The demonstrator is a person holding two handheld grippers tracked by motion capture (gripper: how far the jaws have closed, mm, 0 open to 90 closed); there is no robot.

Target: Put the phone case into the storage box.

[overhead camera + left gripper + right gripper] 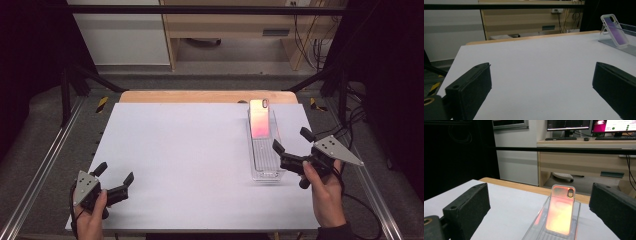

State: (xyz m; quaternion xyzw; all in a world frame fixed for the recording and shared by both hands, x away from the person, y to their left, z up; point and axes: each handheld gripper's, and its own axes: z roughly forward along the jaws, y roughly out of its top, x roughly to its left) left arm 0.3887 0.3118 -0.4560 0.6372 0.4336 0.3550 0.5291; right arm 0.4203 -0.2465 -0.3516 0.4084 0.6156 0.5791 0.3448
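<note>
Phone case [259, 118] is leaning upright against the far end of a clear plastic tray [265, 157], which is sitting on the right side of the white table [190, 160]. In the right gripper view the case [560, 210] is glowing orange-pink, back side facing the camera, with its camera cut-out near the top corner; the tray [536, 226] is running toward the viewer beneath it. The right gripper [292, 146] is hovering just beside the tray's near right wall, jaws spread wide and grasping nothing, pointing toward the case. The left gripper [116, 179] is waiting well apart near the table's front left corner, its jaws likewise released and empty.

The case is probably going to handle as a light, thin shell (glossy, so likely slippery), somewhat flexible across its open face and easy to tip, since it is only resting at a tilt. Whether it is sitting in a slot or merely propped is hard to tell from these pictures. A sensible hold would be across its two long side edges, around mid-height, below the cut-out, where the rim is stiffest; a gentle squeeze should do, as clamping hard may be bowing the shell and letting it spring out. The tray itself looks rigid but light and could be sliding if nudged.
</note>
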